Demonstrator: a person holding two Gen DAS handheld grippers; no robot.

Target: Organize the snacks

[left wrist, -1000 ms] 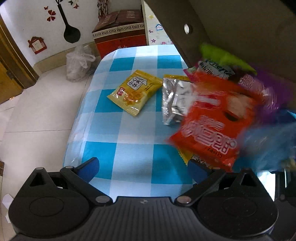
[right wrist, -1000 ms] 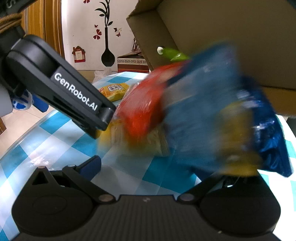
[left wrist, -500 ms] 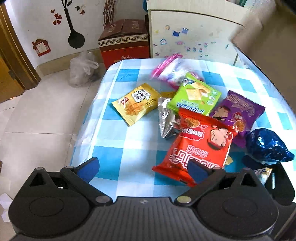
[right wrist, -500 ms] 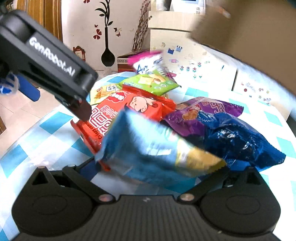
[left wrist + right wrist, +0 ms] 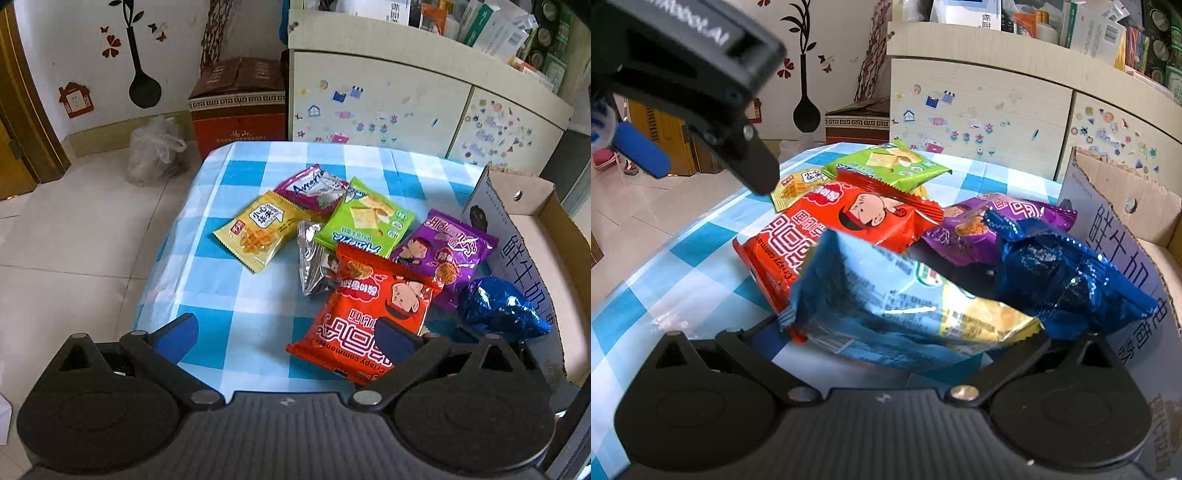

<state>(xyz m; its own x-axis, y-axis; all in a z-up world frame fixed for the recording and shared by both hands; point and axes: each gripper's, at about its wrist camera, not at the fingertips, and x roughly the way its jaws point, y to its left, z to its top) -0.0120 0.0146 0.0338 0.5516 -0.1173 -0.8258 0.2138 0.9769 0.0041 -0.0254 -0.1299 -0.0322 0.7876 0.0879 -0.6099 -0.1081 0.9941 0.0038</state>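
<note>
Snack packets heaped on the checked surface (image 5: 236, 295)

Left claw (image 5: 284, 334) spread, empty; the red packet (image 5: 369, 314) lies under its right finger. Right claw (image 5: 905, 332): fingers hidden behind the light-blue packet (image 5: 886, 306), grip unclear.

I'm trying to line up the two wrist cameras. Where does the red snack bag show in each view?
Left wrist: the red snack bag lies low and right of centre, its near end behind the left gripper's right fingertip.
Right wrist: the same bag sits centre-left, partly hidden by the light blue packet.
Shared landmark: the purple bag, just right of the red one in both views.
</note>
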